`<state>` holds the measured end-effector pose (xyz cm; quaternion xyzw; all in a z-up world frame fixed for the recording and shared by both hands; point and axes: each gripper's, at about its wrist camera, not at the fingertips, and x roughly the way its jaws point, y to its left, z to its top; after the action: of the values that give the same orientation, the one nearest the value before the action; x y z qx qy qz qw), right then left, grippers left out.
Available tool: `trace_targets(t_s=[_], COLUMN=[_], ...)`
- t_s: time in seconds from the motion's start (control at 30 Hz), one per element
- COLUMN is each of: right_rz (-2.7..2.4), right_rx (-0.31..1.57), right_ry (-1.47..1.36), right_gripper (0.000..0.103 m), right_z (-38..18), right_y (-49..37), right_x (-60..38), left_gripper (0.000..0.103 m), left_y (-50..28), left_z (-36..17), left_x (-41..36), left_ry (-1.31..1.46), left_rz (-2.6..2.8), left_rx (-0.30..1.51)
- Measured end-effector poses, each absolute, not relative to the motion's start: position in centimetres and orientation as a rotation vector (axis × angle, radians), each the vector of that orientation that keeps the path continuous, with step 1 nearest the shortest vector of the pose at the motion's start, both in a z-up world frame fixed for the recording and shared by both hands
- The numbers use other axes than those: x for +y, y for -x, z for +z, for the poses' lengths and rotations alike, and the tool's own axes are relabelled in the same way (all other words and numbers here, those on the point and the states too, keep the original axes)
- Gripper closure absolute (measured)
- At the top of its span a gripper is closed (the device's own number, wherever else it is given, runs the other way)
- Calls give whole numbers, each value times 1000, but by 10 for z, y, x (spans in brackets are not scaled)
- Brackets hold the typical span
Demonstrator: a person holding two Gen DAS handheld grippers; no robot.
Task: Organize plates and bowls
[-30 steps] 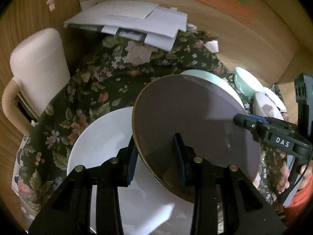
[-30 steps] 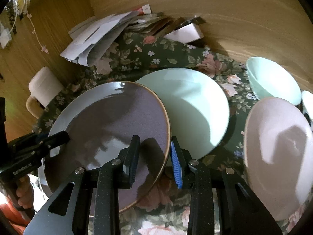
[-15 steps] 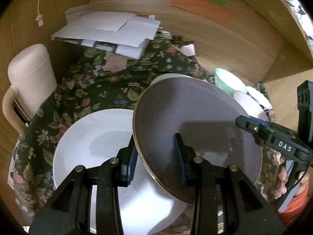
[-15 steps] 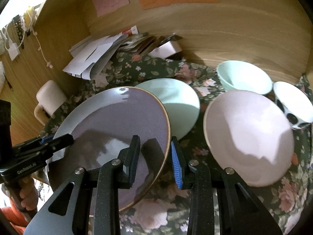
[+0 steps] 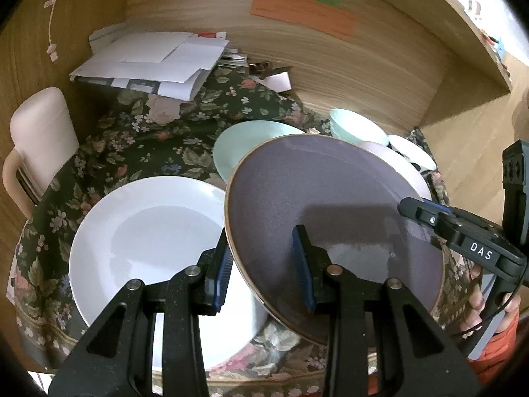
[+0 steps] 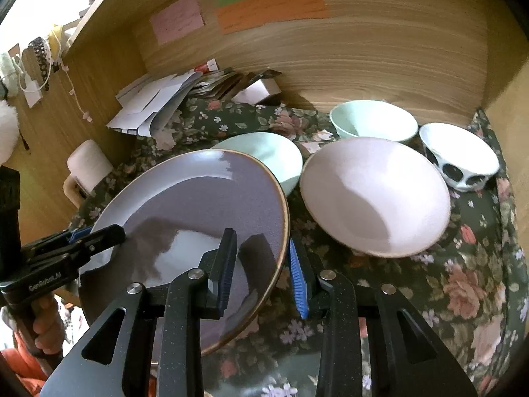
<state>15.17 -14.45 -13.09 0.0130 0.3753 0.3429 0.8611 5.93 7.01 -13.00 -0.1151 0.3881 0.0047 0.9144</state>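
A purple plate with a brown rim (image 5: 330, 211) (image 6: 198, 211) is held in the air between both grippers. My left gripper (image 5: 263, 271) is shut on its left edge. My right gripper (image 6: 263, 268) is shut on its right edge; it also shows in the left wrist view (image 5: 429, 218). Below and to the left lies a white plate (image 5: 148, 228). A mint plate (image 6: 264, 155) lies behind the purple one, partly hidden. A pale pink bowl (image 6: 373, 195), a mint bowl (image 6: 373, 122) and a white bowl with black spots (image 6: 459, 158) stand to the right.
A floral cloth (image 6: 463, 281) covers the table inside a wooden alcove. A pile of papers (image 5: 152, 59) lies at the back left. A cream chair back (image 5: 39, 139) stands at the left edge. Wooden walls (image 6: 363, 49) close the back and sides.
Both grippers have risen and drawn back with the purple plate. More of the white plate, the mint plate and the bowls shows now.
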Motion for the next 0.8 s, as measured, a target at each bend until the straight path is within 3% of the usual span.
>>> trace_targets(t_s=[0.8], right_rz=[655], right_rx=[873], right_ry=[-110], right_gripper=[75], right_z=[-170], right_y=[-135], right_x=[-190], left_gripper=[68], left_y=[-63], left_z=[-164], left_x=[35], left_ry=[231], left_rz=[-63], left_rx=[943])
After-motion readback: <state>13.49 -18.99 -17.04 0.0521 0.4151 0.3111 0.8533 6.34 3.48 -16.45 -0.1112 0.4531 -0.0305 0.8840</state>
